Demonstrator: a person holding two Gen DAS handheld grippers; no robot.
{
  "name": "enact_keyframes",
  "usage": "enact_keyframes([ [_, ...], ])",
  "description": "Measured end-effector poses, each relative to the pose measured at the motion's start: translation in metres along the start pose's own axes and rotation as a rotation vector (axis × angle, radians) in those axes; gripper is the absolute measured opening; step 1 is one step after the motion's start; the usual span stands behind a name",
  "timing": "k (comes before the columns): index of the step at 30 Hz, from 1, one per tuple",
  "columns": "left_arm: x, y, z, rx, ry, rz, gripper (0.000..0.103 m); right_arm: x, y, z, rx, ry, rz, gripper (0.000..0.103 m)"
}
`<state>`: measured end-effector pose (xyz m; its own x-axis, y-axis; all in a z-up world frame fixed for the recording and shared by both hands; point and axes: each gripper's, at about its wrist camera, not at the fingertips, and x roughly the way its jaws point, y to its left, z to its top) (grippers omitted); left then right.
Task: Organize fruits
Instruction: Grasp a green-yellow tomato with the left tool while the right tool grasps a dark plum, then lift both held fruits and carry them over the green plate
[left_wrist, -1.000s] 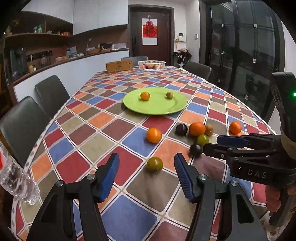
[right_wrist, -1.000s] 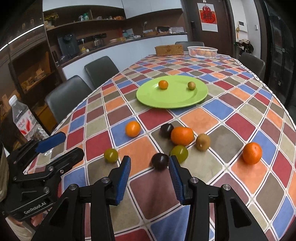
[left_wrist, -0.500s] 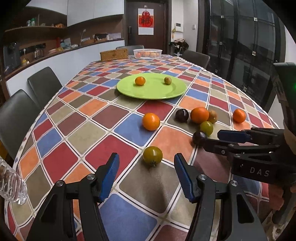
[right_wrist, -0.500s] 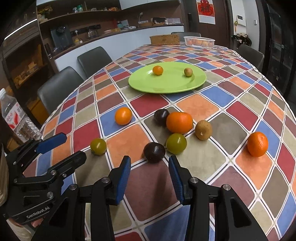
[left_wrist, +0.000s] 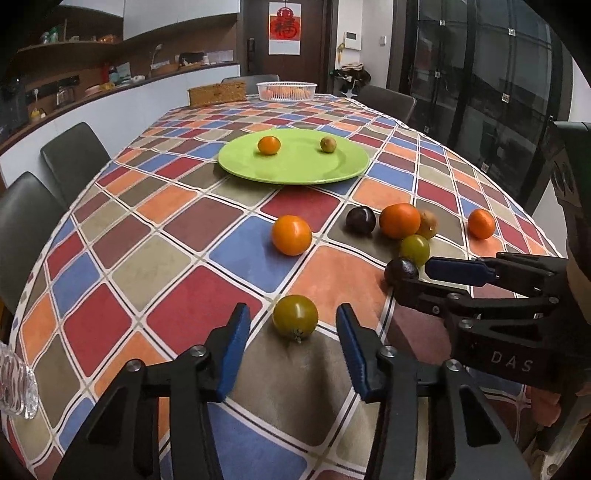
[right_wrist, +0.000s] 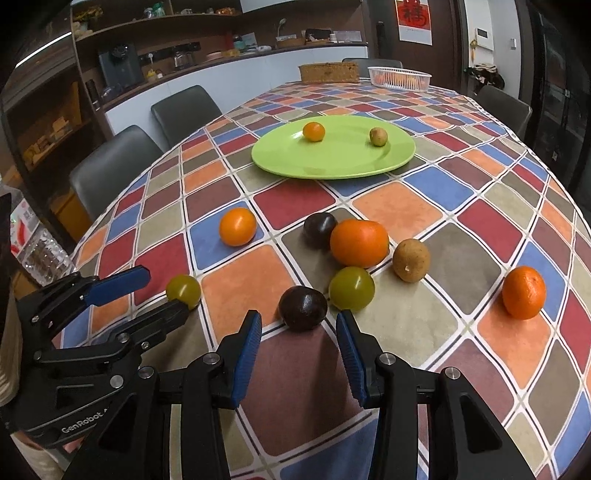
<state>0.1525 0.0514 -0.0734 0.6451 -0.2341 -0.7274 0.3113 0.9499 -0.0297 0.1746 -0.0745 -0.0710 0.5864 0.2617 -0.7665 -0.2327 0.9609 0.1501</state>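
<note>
My left gripper (left_wrist: 291, 328) is open, its blue pads on either side of a green tomato (left_wrist: 295, 316) on the checked tablecloth. My right gripper (right_wrist: 299, 328) is open just short of a dark plum (right_wrist: 303, 308). A green plate (left_wrist: 293, 157) further back holds a small orange (left_wrist: 269, 144) and a small brown fruit (left_wrist: 327, 143). Loose on the cloth are an orange (right_wrist: 237, 226), a second dark plum (right_wrist: 319, 229), a big orange (right_wrist: 359, 243), a green fruit (right_wrist: 351, 288), a kiwi (right_wrist: 411, 260) and a tangerine (right_wrist: 523, 292).
A white basket (left_wrist: 286, 91) and a wicker box (left_wrist: 217, 93) stand at the table's far end. Dark chairs (right_wrist: 110, 173) line the left side. A plastic water bottle (right_wrist: 33, 243) stands at the near left edge. Glass doors are on the right.
Both grippers have moved forward and lower toward the table. The green tomato now lies between the left pads, and the dark plum is close in front of the right pads.
</note>
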Motion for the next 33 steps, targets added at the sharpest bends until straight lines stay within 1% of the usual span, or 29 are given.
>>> enact_keyframes([
  [6,0.008,0.0,0.001,-0.007,0.027,-0.021,0.037,0.005,0.002,0.002,-0.013,0.005,-0.001,0.042],
  [8,0.01,0.001,0.001,-0.016,0.033,-0.028,0.032,0.007,0.003,0.003,-0.015,0.009,0.003,0.04],
  [11,0.012,0.003,0.001,-0.027,0.038,-0.032,0.03,0.009,0.005,0.003,-0.024,0.007,-0.006,0.038],
  [13,0.013,0.003,0.001,-0.032,0.04,-0.035,0.028,0.01,0.005,0.003,-0.026,0.006,-0.009,0.035],
  [16,0.014,0.004,0.001,-0.035,0.043,-0.038,0.028,0.012,0.005,0.004,-0.03,0.01,-0.02,0.031],
  [23,0.009,0.001,0.003,-0.039,0.035,-0.044,0.027,0.01,0.003,0.003,-0.028,0.011,-0.002,0.031],
  [33,-0.015,-0.006,0.004,-0.039,-0.007,-0.03,0.027,-0.009,0.01,0.003,-0.05,-0.031,0.033,0.03],
])
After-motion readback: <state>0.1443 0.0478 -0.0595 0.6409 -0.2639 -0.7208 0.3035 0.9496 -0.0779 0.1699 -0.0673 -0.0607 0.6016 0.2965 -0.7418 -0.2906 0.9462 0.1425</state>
